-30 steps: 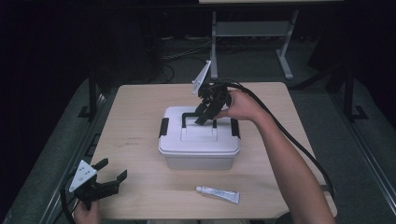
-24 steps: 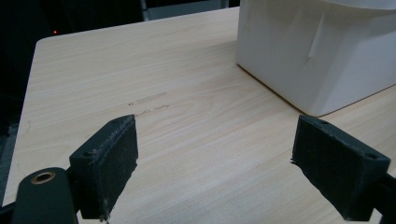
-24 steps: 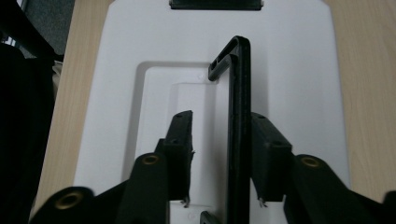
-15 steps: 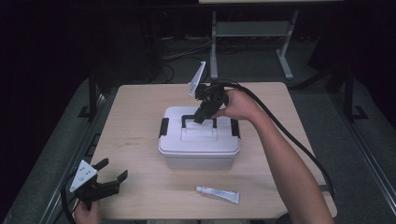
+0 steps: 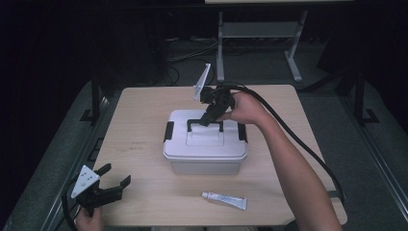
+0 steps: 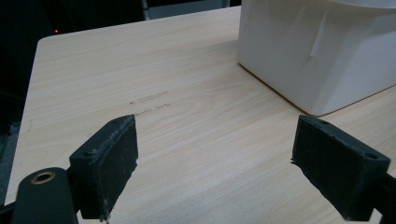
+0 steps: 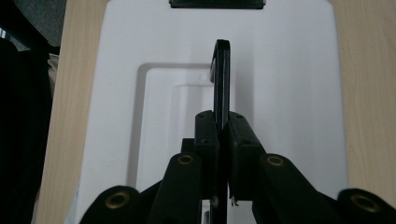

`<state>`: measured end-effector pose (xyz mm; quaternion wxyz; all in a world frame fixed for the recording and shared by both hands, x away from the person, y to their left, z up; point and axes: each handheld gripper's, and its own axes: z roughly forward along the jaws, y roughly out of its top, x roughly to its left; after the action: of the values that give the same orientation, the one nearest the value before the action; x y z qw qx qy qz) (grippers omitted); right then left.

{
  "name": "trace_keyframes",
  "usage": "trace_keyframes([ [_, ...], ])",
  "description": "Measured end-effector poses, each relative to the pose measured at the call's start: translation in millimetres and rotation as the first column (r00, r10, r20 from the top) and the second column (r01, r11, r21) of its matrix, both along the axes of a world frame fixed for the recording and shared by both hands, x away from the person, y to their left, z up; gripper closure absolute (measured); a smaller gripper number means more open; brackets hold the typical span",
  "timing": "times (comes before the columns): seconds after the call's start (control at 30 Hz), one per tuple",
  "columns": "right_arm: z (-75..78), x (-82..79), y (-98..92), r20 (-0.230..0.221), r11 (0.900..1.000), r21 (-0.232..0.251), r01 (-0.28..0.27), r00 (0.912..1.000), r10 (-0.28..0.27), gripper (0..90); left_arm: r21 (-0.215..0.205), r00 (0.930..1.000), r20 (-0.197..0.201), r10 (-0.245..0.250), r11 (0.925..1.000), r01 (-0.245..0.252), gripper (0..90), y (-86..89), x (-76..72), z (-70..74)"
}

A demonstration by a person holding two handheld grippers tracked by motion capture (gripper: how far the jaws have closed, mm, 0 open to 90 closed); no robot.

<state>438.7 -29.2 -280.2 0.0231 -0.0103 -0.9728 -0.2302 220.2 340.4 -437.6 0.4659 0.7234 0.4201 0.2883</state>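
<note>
The right tool [image 5: 208,119] clamps the black handle [image 5: 206,123] of a white lidded box [image 5: 204,144] standing in the middle of the tabletop [image 5: 144,125]; its jaws have just been closing, and in the right gripper view the handle [image 7: 221,79] stands raised on edge between the two pads, which press on it from either side above the recessed lid [image 7: 280,93]. The person's right hand [image 5: 243,108] holds the tool from the far right side of the box, a thick black cable [image 5: 298,144] trailing back along the forearm. Well apart from it, at the near left corner of the tabletop, the left tool [image 5: 109,183] rests with its jaws spread wide and nothing between them; the box's side wall [image 6: 322,56] lies ahead and to its right. A small white tube [image 5: 224,200] lies on the tabletop just in front of the box, nearer the person.
</note>
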Motion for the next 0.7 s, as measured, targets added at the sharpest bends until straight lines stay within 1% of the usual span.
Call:
trace_keyframes([
  [0.3,0.7,-0.2,0.5,0.0,1.0,-0.005,-0.001,1.0,0.001,83.8,-0.001,1.0,0.001,0.001,1.0,-0.001,13.4,0.8,-0.4,0.4],
  [0.47,2.5,-1.0,3.4,0.005,1.0,-0.027,-0.001,1.0,0.001,84.1,-0.001,1.0,0.001,0.001,1.0,-0.001,13.4,1.1,-0.4,0.5],
  [0.7,6.5,-1.8,5.4,0.008,0.999,-0.033,-0.005,1.0,0.005,84.1,-0.006,1.0,0.006,0.004,1.0,-0.004,13.4,2.1,-0.8,0.8],
])
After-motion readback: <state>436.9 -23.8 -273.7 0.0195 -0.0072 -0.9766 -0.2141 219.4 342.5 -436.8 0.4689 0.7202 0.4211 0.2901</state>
